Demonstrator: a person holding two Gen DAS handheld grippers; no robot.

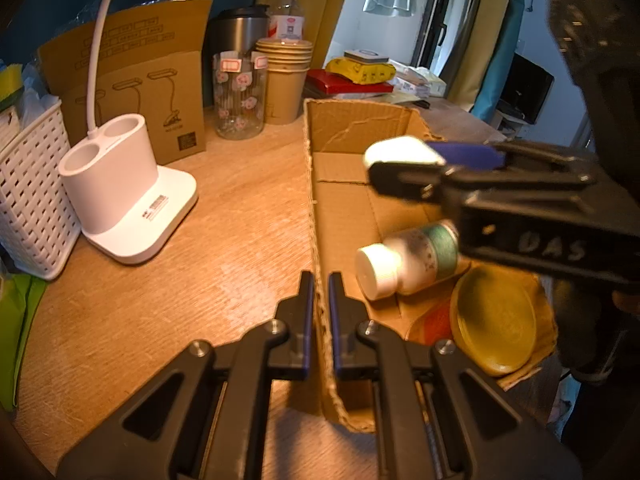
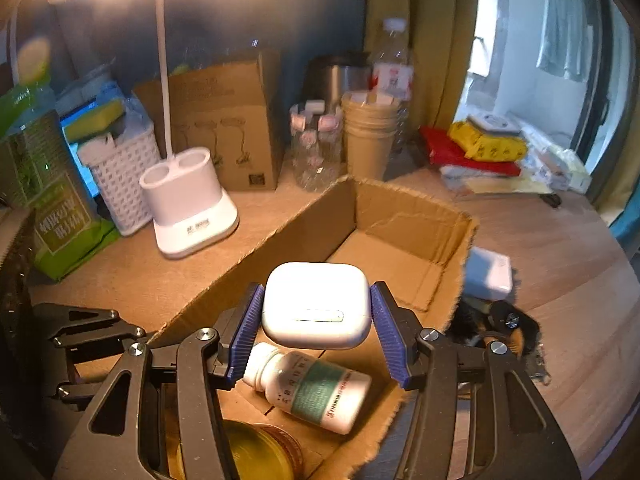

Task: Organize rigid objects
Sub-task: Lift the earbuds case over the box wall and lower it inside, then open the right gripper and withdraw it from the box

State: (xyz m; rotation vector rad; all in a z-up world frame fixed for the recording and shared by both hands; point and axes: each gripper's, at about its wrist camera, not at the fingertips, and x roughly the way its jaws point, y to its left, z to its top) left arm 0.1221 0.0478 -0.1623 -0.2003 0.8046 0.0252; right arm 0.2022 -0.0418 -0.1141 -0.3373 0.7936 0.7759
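Note:
An open cardboard box (image 1: 344, 128) (image 2: 416, 216) lies on the wooden desk. Inside it lie a white pill bottle (image 1: 404, 260) (image 2: 316, 388) with a green label and a yellow-lidded jar (image 1: 496, 320) (image 2: 248, 452). My left gripper (image 1: 320, 320) is shut on the box's left wall, near its front corner. My right gripper (image 2: 318, 328) (image 1: 432, 160) is shut on a white earbud case (image 2: 316, 304) (image 1: 400, 150) and holds it above the box, over the pill bottle.
A white desk lamp base (image 1: 128, 184) (image 2: 188, 208), a white basket (image 1: 28, 200), a lamp carton (image 1: 136, 88), a glass jar (image 1: 240, 96), paper cups (image 1: 284, 76) and bottles stand behind. A white charger (image 2: 488, 276) and dark items lie right of the box.

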